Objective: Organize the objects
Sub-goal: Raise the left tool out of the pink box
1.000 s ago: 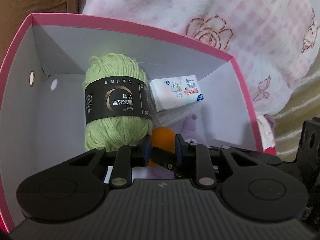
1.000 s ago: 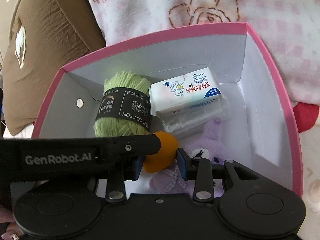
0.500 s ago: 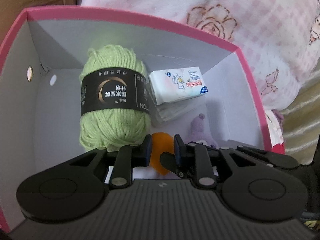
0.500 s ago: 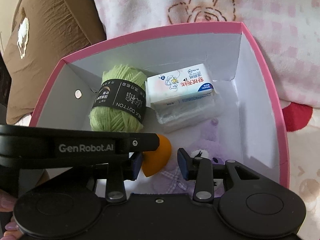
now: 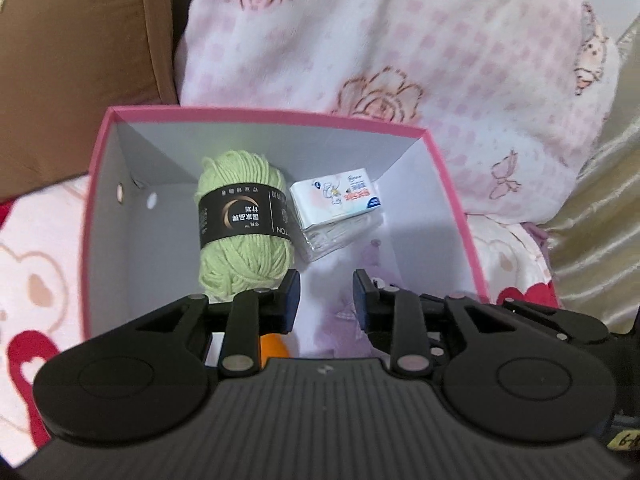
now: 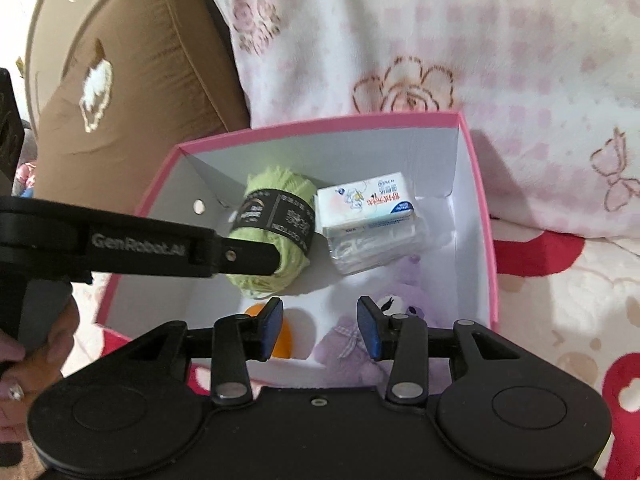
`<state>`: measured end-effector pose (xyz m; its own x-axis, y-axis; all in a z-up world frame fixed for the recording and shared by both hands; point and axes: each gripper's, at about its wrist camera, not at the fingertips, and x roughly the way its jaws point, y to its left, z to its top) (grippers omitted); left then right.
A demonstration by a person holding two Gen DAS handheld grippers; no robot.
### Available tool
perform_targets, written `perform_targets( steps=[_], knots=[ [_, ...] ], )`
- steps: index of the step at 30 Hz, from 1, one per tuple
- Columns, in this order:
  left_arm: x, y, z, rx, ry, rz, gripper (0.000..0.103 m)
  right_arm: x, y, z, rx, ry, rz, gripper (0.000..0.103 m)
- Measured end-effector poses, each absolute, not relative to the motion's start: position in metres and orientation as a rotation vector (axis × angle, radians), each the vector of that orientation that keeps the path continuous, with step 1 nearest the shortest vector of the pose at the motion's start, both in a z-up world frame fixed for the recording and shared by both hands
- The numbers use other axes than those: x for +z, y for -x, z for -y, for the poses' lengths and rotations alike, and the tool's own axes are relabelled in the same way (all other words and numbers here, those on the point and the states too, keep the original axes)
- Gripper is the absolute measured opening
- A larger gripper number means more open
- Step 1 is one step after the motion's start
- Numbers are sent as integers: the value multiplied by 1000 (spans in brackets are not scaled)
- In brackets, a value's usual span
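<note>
A pink box with white inner walls [image 5: 104, 216] [image 6: 476, 184] sits on the bed. Inside lie a green yarn ball with a black band [image 5: 240, 228] [image 6: 276, 216], a tissue pack [image 5: 340, 212] [image 6: 368, 216], a purple plush toy [image 5: 352, 312] [image 6: 400, 300] and an orange ball [image 5: 272, 346] [image 6: 280, 336]. My left gripper [image 5: 325, 300] is open and empty above the box's near side. My right gripper [image 6: 320, 328] is open and empty over the near rim. The left gripper's arm also shows in the right wrist view [image 6: 140, 244], over the box's left side.
A pink-and-white floral blanket [image 5: 380, 48] [image 6: 480, 40] is heaped behind the box. A brown cushion [image 5: 80, 60] [image 6: 132, 64] stands at the back left. A printed bedsheet [image 6: 580, 320] surrounds the box. A hand [image 6: 24, 360] holds the left gripper's handle.
Both grippers have pulled back and up from the box, which now looks smaller. Both jaws have opened wider. The orange ball lies in the box below the left gripper.
</note>
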<state>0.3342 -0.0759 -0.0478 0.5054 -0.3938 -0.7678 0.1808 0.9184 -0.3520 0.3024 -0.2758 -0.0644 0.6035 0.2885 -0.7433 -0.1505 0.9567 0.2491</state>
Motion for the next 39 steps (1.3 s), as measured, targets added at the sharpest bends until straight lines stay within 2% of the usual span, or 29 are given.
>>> perform_targets(
  steps=[8,11,13,19,23,28,39],
  knots=[
    [-9,-296,65,-341,200,-978,33,-31,-268,267,263,-112,-852,54],
    [6,-284,63,-349,197,-980,37,-16,-256,262,278,-89,-843,62],
    [17,-276,62,-357,191,-977,41,-8,-248,256,291,-54,-848,62],
    [44,-250,61,-365,142,-969,42,15,-225,251,286,-6,-846,64],
    [56,-234,58,-375,131,-980,43,27,-209,254,276,5,-851,65],
    [68,-214,53,-393,123,-977,48,39,-191,252,266,28,-853,73],
    [76,-163,54,-400,35,-988,55,55,-144,233,266,143,-863,79]
  ],
)
